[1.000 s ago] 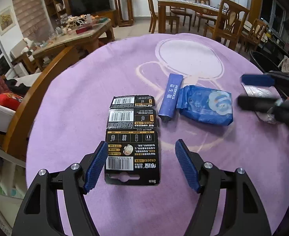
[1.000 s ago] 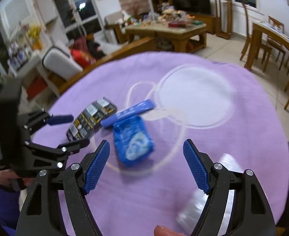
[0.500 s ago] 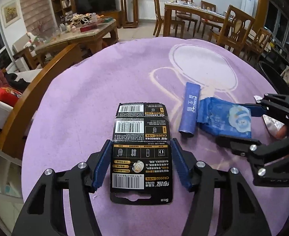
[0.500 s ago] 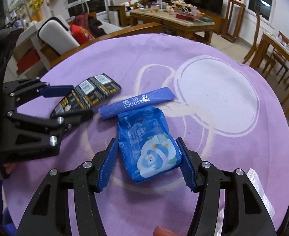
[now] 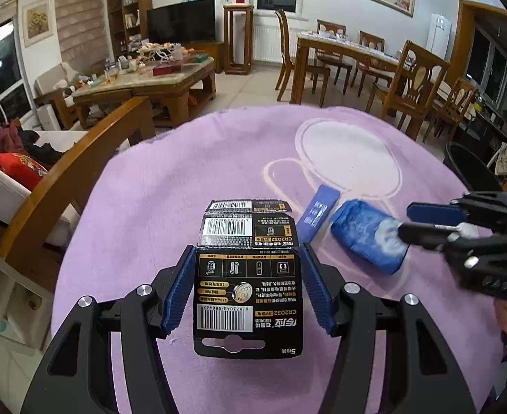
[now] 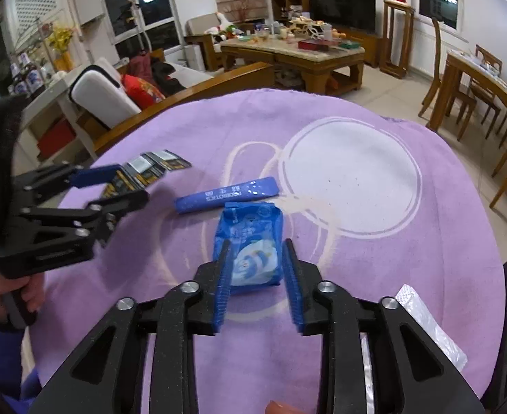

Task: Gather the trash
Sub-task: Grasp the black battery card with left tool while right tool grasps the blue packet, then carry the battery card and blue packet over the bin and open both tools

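A black battery card pack lies on the purple tablecloth. My left gripper is shut on its near end, pads against both edges. A blue tissue packet lies right of it. My right gripper is shut on the packet's near end. A blue probiotics stick sachet lies between card and packet, untouched. In the left wrist view the packet and the right gripper show at the right. In the right wrist view the card and the left gripper show at the left.
A clear plastic wrapper lies on the cloth at my right gripper's right side. A black bin stands past the table's right edge. A wooden chair back curves along the left edge. Dining chairs and a coffee table stand beyond.
Both grippers closed: the left onto the black card pack, the right onto the blue tissue packet. Both moved forward onto their items and the card's near end has risen slightly.
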